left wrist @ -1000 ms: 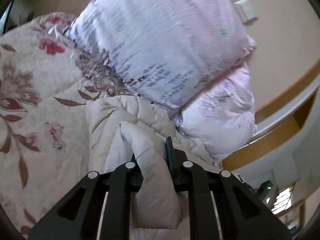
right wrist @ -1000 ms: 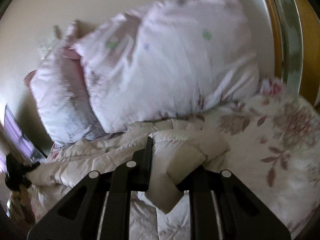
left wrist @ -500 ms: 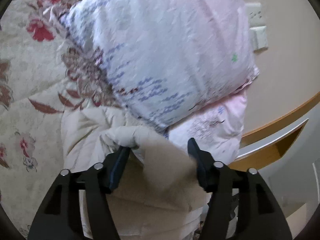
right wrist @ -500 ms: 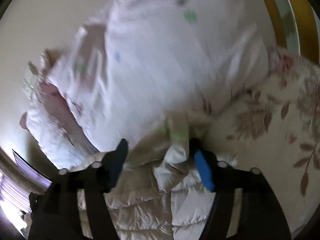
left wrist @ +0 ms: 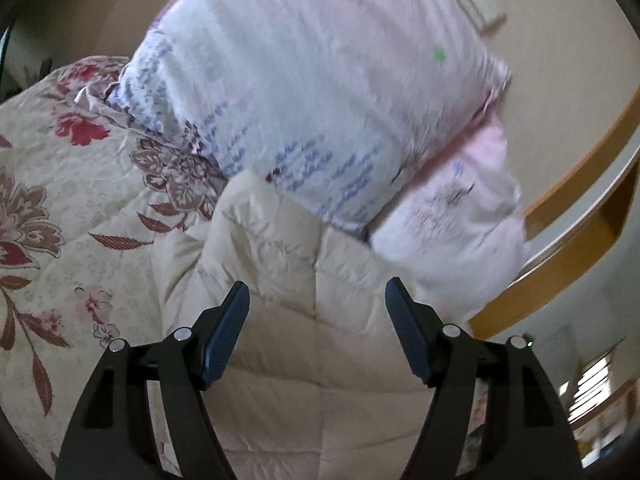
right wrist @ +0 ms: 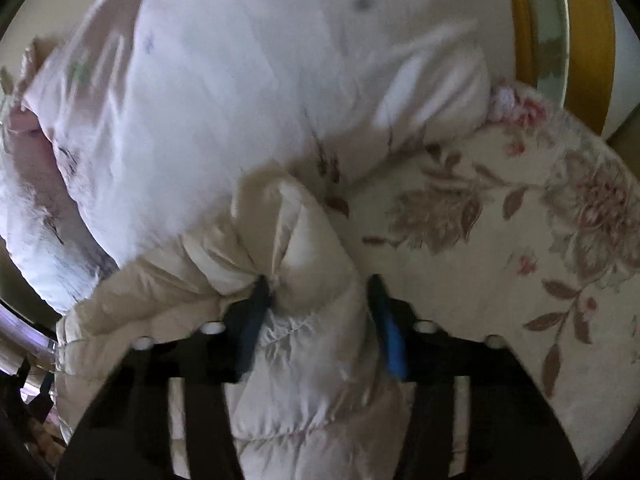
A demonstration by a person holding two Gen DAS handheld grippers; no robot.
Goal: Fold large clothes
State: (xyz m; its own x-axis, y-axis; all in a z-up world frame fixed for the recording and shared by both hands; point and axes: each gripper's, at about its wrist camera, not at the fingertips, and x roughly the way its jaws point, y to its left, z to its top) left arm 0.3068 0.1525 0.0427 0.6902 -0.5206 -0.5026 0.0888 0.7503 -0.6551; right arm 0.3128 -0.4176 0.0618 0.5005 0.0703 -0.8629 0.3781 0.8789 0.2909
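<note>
A second ago both claws were pinched on folds of the cream quilted jacket [left wrist: 304,320]; now the left gripper [left wrist: 316,312] has let go and its jaws are opening wide above the fabric, gripping nothing. The right gripper [right wrist: 318,300], having opened, is closing again around a puffy fold, its left pad already dug into it. The jacket lies on the floral bedspread [left wrist: 60,208], its far end against the stacked pillows [left wrist: 320,100], its long axis running from the claws toward them.

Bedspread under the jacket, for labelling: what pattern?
Cream bedspread with red-brown flowers and leaves; left wrist view.
</note>
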